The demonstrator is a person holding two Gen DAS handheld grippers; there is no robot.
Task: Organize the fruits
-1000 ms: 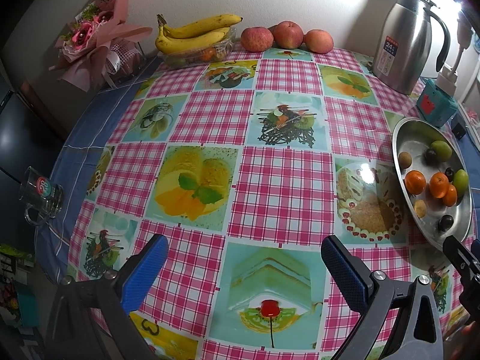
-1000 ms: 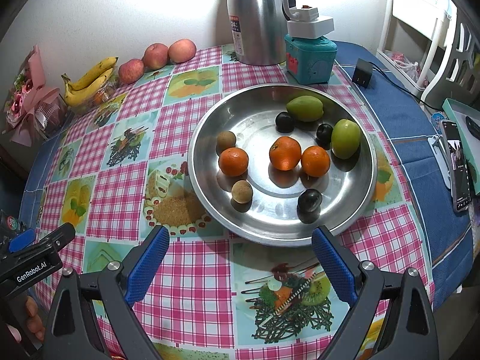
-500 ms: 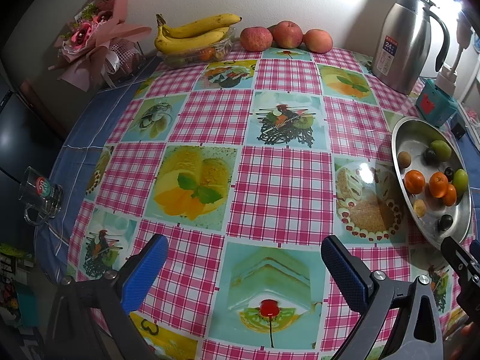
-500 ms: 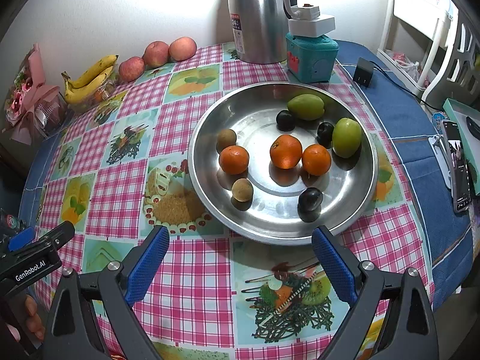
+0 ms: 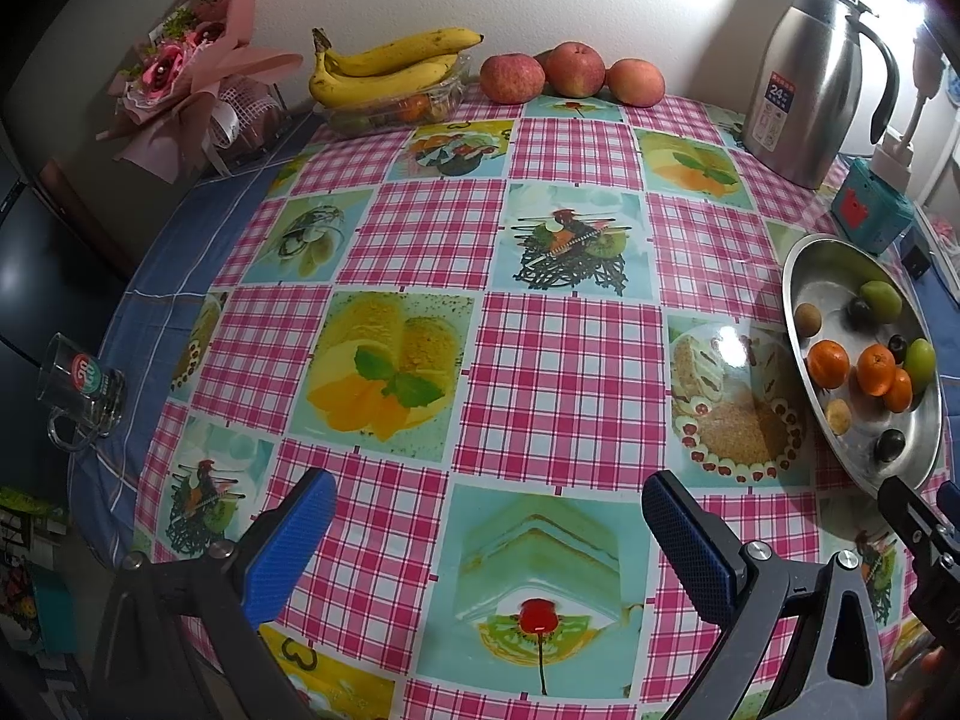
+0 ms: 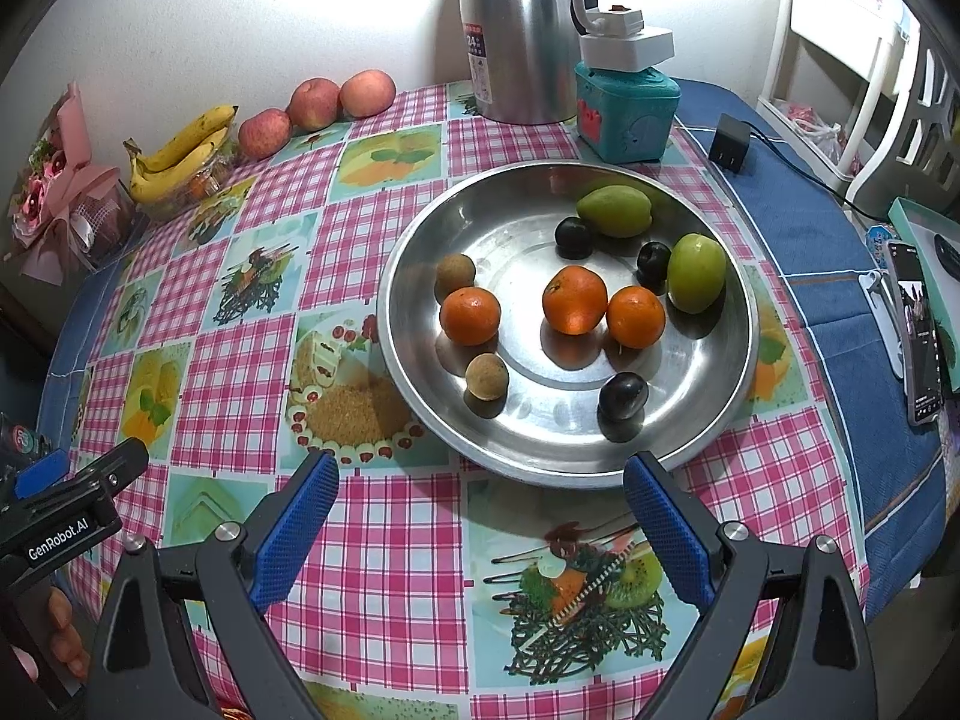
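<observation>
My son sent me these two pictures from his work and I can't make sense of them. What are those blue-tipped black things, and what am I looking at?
Each is a handheld claw a person squeezes; no robot here. A camera on each looks along its fingers. One picture is from the left claw, the other from the right claw. Both are open, holding nothing. On the checked tablecloth sits a metal dish with oranges, green fruits, dark plums and small brown fruits. Bananas, apples and a steel jug stand by the wall.

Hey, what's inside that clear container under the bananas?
Through the clear container wall, something orange shows, likely small citrus, plus greenish shapes. The bananas lying on top cover the rest, so its full contents cannot be told.
</observation>
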